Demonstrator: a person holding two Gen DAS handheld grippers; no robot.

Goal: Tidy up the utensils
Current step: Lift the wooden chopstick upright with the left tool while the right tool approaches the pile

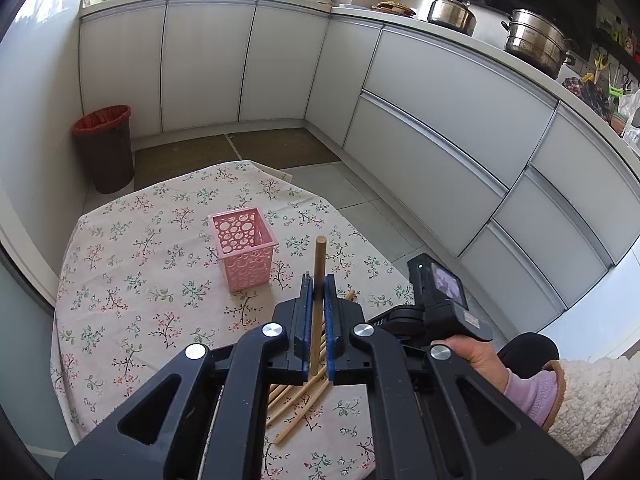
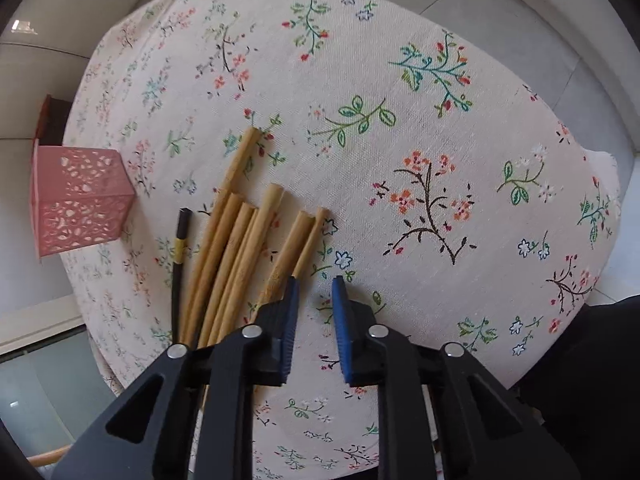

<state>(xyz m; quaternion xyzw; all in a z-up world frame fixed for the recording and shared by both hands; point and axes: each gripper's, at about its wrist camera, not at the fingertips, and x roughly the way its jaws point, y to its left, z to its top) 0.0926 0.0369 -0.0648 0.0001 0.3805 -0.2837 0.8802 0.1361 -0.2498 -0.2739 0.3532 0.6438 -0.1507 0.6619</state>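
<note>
At nine o'clock on the tabletop [image 1: 132, 280] stands the pink basket [image 1: 243, 248]. The left gripper [image 1: 319, 312] clamps one bamboo chopstick [image 1: 319, 280] upright; lower it straight into the basket. The right gripper [image 2: 316, 312], fingers slightly apart and empty, hovers beside the chopstick pile [image 2: 240, 248], whose lower ends are hidden.

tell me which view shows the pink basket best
The left wrist view: the pink basket stands whole on the tablecloth, open top and perforated walls visible. In the right wrist view it sits distorted at the left edge, its top unseen.
</note>
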